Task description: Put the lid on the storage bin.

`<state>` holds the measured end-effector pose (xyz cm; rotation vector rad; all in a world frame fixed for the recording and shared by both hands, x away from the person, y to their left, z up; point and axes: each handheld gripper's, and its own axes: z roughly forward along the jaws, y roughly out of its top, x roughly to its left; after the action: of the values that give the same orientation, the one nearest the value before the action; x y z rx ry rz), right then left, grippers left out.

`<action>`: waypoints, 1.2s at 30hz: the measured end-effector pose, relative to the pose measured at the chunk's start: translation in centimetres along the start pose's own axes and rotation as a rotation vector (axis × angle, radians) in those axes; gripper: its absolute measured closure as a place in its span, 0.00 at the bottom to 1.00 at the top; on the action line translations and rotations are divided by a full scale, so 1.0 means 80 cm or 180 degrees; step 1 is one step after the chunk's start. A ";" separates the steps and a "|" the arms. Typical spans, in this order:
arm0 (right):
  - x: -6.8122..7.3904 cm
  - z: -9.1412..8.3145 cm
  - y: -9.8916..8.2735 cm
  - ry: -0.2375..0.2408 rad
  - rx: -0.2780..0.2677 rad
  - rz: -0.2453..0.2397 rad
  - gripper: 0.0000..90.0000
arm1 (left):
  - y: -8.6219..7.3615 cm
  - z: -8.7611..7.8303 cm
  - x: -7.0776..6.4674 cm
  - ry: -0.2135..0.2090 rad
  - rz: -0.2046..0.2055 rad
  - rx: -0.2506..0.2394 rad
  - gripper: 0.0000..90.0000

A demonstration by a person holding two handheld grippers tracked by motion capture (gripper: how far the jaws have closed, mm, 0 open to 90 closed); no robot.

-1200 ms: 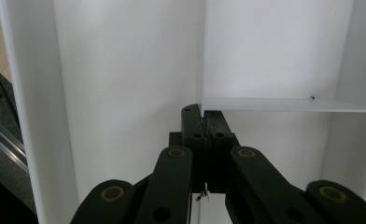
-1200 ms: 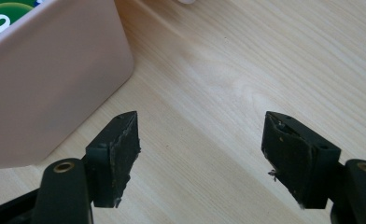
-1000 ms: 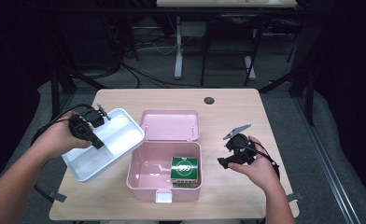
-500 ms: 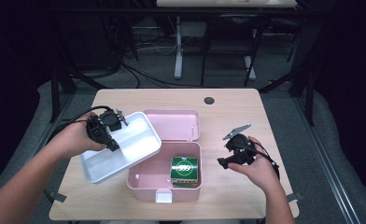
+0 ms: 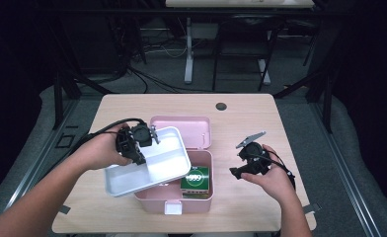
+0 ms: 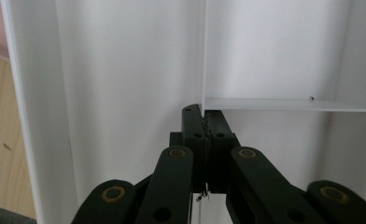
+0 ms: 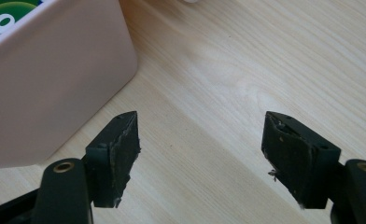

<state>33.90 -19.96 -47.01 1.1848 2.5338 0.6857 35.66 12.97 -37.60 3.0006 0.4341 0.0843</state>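
My left gripper is shut on the white divided tray and holds it tilted over the left part of the open pink box. In the left gripper view the jaws pinch the tray's thin divider wall. A green package lies in the box's right side. My right gripper stands open, low over the table right of the box. In the right gripper view its jaws have only bare wood between them, with the pink box wall to their left.
The box's pink lid lies back flat behind it. A small dark round cap sits in the wooden table near the far edge. Chairs and table legs stand on the floor beyond.
The left hand has carried the white tray to the right, from the table's left side to partly over the pink box. The right hand has not moved.
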 end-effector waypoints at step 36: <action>-0.003 0.002 -0.001 0.0038 -0.0043 0.0035 0.31 | 0.060 0.041 -0.023 -0.0060 0.0797 -0.0058 0.99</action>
<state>34.07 -20.13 -47.18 1.1945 2.5303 0.7135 35.50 7.52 -40.37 3.0186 0.0534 0.0796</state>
